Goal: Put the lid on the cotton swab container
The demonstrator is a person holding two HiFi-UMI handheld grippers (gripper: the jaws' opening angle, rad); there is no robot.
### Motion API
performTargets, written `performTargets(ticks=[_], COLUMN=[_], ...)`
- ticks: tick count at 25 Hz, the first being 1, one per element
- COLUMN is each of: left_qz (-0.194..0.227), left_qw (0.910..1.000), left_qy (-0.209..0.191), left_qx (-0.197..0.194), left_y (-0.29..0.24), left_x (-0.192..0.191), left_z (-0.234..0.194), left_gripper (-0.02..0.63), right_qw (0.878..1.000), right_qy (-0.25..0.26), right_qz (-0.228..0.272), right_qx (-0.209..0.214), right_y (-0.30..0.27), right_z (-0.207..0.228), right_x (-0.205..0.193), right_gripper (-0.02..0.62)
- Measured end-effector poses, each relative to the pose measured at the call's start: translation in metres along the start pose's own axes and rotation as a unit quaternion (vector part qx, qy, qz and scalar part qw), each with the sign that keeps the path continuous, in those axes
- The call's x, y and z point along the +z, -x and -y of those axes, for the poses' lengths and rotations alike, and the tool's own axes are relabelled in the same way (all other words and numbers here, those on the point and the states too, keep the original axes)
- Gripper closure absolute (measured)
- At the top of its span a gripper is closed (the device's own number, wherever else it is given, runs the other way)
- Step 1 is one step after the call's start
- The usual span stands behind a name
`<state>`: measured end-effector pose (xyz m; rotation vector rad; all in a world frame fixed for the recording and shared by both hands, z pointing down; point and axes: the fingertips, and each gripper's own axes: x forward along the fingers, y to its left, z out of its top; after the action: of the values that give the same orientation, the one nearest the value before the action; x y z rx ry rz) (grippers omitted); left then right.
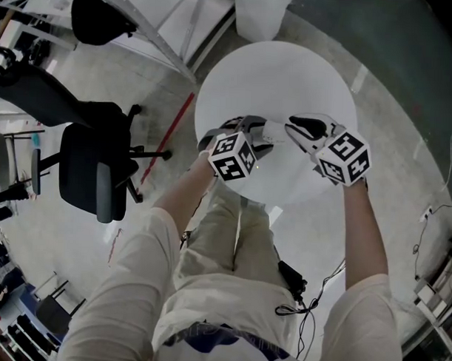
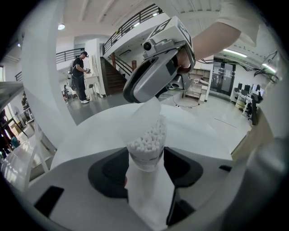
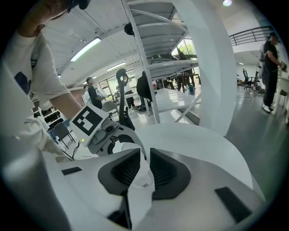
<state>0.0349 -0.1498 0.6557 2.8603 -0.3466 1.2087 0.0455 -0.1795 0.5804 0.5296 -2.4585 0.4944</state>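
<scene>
A clear cotton swab container (image 2: 145, 140), packed with white swabs, stands between the pads of my left gripper (image 2: 145, 158), which is shut on its body. Its translucent lid (image 2: 146, 110) stands up at the container's far rim. My right gripper (image 2: 151, 97) comes in from above and across, and in the right gripper view the lid (image 3: 141, 176) sits in the narrow gap of the right gripper (image 3: 141, 169), with the pads against it. In the head view both grippers meet over the round white table (image 1: 289, 75), left gripper (image 1: 259, 133) facing right gripper (image 1: 294, 128).
A black office chair (image 1: 93, 164) stands on the floor to the left of the table. A red strip (image 1: 168, 137) lies on the floor by the table's left edge. Cables (image 1: 311, 297) trail on the floor near the person's legs.
</scene>
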Motion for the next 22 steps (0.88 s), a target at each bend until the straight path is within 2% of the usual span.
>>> performTargets(ticks=[4,10,22], left_qz=[-0.001,-0.002,-0.002], left_qw=[1.0,1.0,1.0], left_qy=[0.003,0.005,0.003], left_qx=[0.001,0.004,0.003], left_y=[0.0,0.0,0.0], left_x=[0.0,0.001,0.0], left_z=[0.001,0.001,0.0], left_gripper=[0.367,0.367,0.367], right_qw=[1.0,0.998,0.994], right_qy=[0.012,0.041,0.077], right_qz=[-0.012,-0.041,-0.068], right_qx=[0.016,0.037,0.037], right_y=[-0.001,-0.004,-0.01], right_z=[-0.011,-0.026,-0.031], right_x=[-0.003,-0.011,-0.018], right_gripper=[0.545,0.558,0.565])
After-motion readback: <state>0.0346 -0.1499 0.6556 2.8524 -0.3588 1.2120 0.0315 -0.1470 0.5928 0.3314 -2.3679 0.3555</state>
